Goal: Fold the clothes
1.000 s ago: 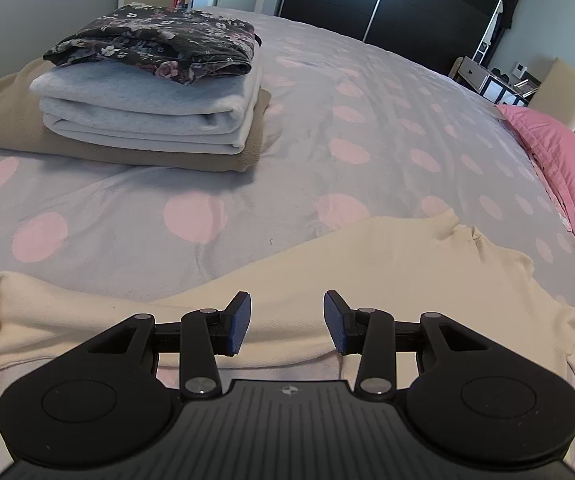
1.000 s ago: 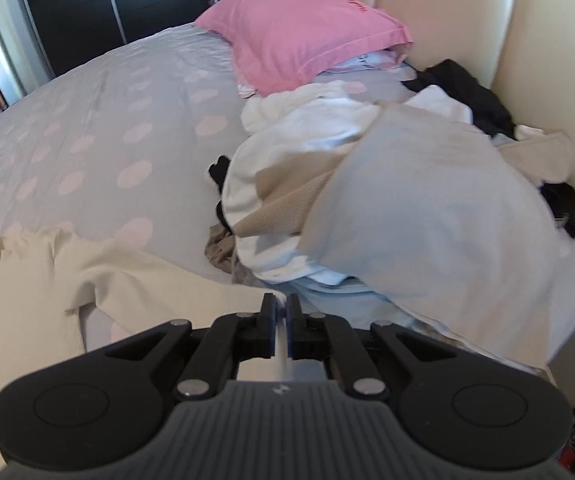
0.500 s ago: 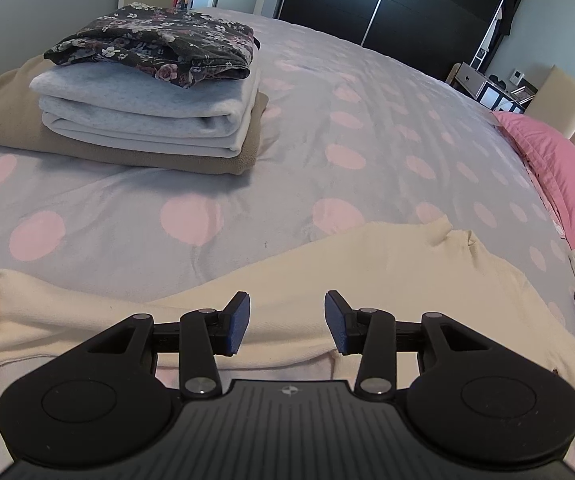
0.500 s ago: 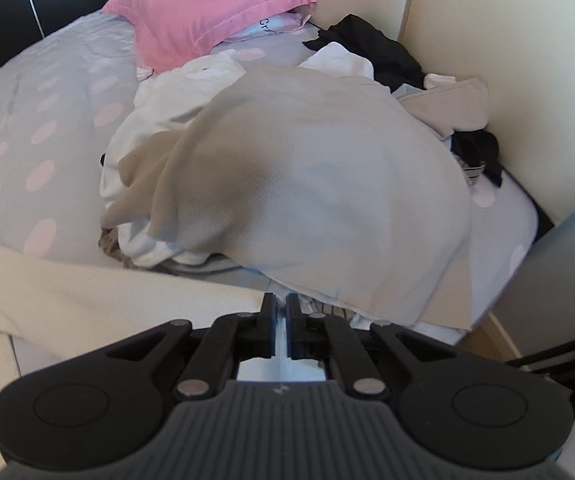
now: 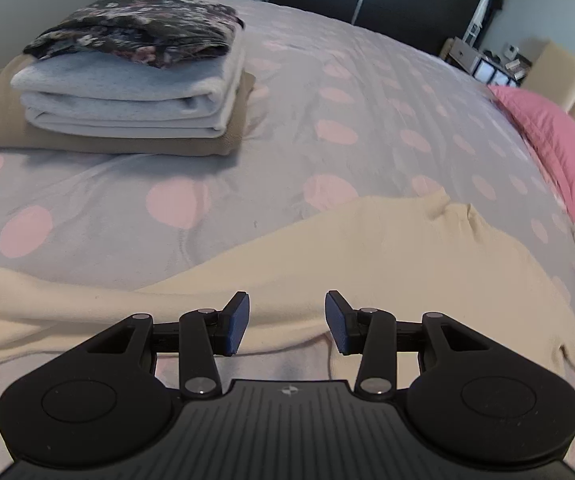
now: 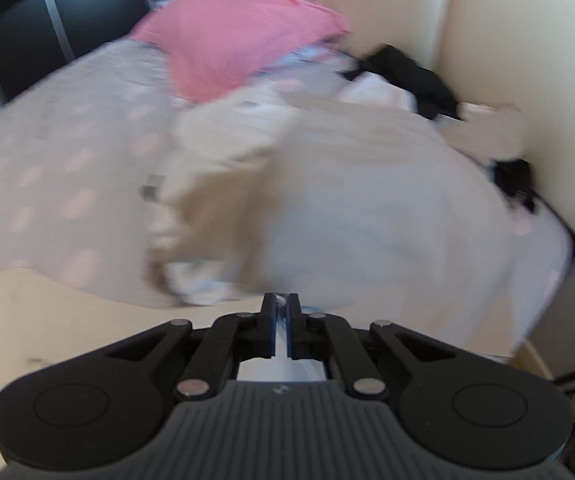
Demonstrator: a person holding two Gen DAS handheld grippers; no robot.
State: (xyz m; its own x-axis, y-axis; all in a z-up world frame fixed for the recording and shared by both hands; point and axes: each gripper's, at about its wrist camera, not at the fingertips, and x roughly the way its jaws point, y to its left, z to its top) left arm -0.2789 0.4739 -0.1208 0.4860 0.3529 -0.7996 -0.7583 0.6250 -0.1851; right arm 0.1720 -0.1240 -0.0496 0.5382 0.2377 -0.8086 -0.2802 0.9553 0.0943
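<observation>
A cream long-sleeved top (image 5: 367,256) lies spread flat on the dotted bed cover, one sleeve reaching to the left edge of the left wrist view. My left gripper (image 5: 287,320) hovers over its near hem, jaws half apart, open, with nothing between the blue pads (image 5: 237,324). The right wrist view is blurred by motion. My right gripper (image 6: 281,326) is shut; a thin pale sliver shows between its pads, and I cannot tell whether it is cloth. It points at a heap of unfolded clothes (image 6: 367,200). The cream top (image 6: 47,312) shows at lower left.
A stack of folded clothes (image 5: 127,96), floral piece on top, sits far left on the grey, pink-dotted bed cover (image 5: 327,80). A pink pillow (image 6: 239,40) and a cream headboard (image 6: 507,60) lie beyond the heap. Black garments (image 6: 415,72) lie against the headboard. Dark wardrobes stand behind the bed.
The right wrist view swung right over the heap, then back left, and is now motion-blurred. The left gripper has barely shifted; its jaws stand as before.
</observation>
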